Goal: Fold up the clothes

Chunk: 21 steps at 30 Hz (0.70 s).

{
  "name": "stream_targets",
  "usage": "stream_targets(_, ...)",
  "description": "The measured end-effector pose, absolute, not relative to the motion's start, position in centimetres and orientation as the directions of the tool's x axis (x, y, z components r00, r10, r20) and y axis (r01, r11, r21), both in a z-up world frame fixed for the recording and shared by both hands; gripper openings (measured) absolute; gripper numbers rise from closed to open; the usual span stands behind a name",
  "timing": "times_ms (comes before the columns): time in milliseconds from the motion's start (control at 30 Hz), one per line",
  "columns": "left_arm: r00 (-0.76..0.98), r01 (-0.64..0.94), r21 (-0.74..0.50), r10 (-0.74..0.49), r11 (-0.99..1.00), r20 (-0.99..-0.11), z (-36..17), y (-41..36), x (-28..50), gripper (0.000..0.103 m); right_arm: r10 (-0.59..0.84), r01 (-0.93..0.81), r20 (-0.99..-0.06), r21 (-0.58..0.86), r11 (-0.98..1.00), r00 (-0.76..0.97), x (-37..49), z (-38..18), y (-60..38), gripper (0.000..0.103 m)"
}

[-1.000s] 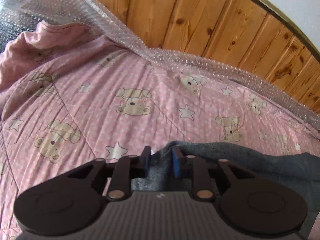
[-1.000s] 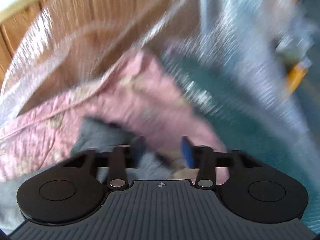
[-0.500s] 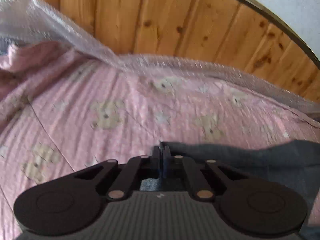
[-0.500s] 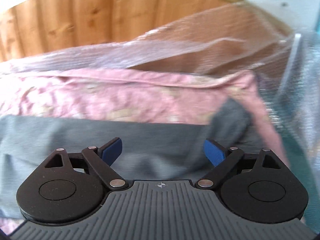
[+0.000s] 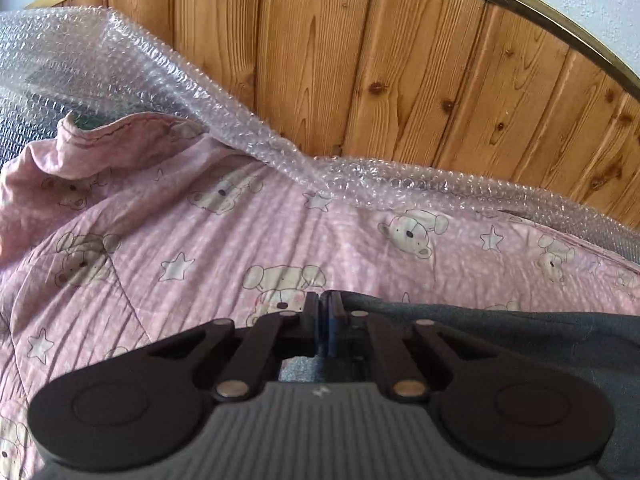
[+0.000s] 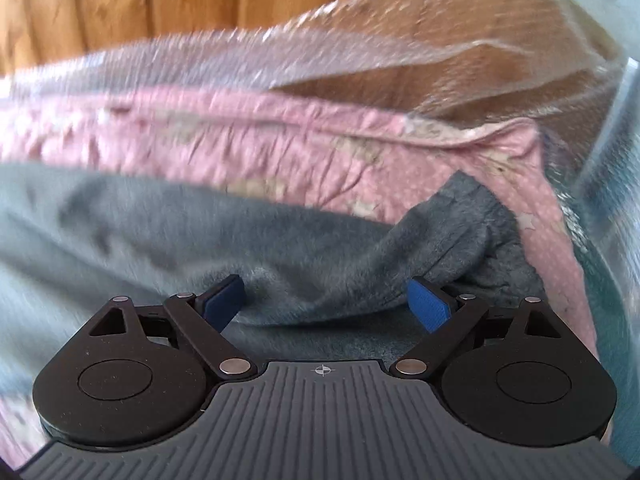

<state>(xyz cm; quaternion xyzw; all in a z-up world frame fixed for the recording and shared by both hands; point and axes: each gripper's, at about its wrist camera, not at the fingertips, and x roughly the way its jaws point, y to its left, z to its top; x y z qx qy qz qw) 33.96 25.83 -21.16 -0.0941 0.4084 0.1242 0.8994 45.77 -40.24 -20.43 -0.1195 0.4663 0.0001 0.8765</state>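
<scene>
A grey garment lies on a pink blanket printed with bears and stars. In the left wrist view my left gripper is shut on the garment's upper left edge, blue pads pressed together with grey cloth between them. In the right wrist view the garment spreads across the blanket, with a bunched corner or sleeve at the right. My right gripper is open wide just above the grey cloth, with nothing between its blue pads.
Bubble wrap runs along the back edge of the blanket below a wooden plank wall. In the right wrist view clear plastic wrap covers the back and right side.
My left gripper closed on the grey garment's edge and stays shut on it. My right gripper swung round to face the garment, opened wide and moved closer to the cloth.
</scene>
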Motion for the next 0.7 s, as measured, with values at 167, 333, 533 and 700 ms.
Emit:
stream_targets(167,0.629,-0.34,-0.049,0.189,0.939,-0.754,-20.9,25.9,35.1,0.005,-0.169,-0.041,-0.735,-0.258,0.965,0.657,51.6,-20.0,-42.5,0.061)
stream_targets(333,0.669,-0.404,-0.072,0.241,0.912,-0.703,-18.6,26.9,34.4,0.016,-0.281,0.285,-0.457,-0.062,0.956,0.844,52.6,-14.4,-47.8,0.092)
stream_targets(533,0.675,-0.254,-0.121,0.086,0.96,-0.733,-17.4,25.8,30.4,0.035,-0.062,0.124,-0.712,0.035,0.992,0.699,48.5,-15.8,-50.0,0.091)
stream_targets(700,0.629,-0.265,-0.159,0.045,0.951,-0.776,-18.9,23.2,27.6,0.034,0.026,0.055,-0.826,0.068,0.996,0.564,48.4,-19.7,-47.4,0.059)
